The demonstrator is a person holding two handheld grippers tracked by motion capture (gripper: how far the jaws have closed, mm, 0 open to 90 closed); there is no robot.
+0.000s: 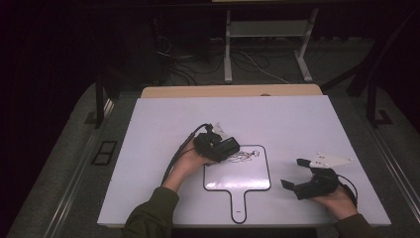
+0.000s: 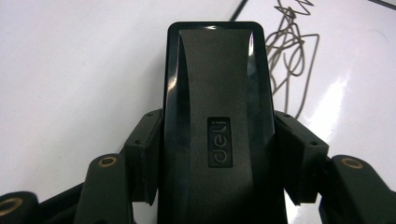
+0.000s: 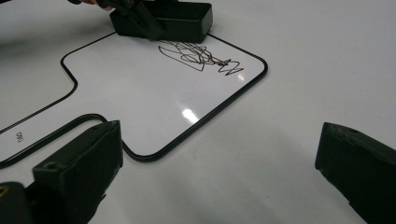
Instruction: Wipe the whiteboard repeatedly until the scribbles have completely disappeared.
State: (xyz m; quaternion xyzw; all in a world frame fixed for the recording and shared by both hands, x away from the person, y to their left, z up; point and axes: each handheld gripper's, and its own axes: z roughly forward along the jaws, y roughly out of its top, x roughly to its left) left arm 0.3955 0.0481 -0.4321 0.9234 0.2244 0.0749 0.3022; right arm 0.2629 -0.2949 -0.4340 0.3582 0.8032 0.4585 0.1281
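Left gripper point(image 1: 229, 147) has its jaws clamped on a black eraser point(image 2: 217, 121), sitting at the top-left edge of the small handled whiteboard point(image 1: 237, 184), right beside the dark scribble point(image 1: 243, 156). Right gripper point(image 1: 293, 174) rests on the bench point(image 1: 148, 163) right of the board, jaws wide apart, nothing between them.

Risks, my read: the board lies loose, nothing pins it, so a wipe could drag it across the bench. Eraser tilted off flat would only smear or skip lines. Glossy sides could slip in the jaws under pressure.

Around: the left gripper's cable point(image 1: 185, 141) trails over the bench, off the board. Nothing sits between eraser and scribble. Behind the bench, desk legs and floor cables, well apart.
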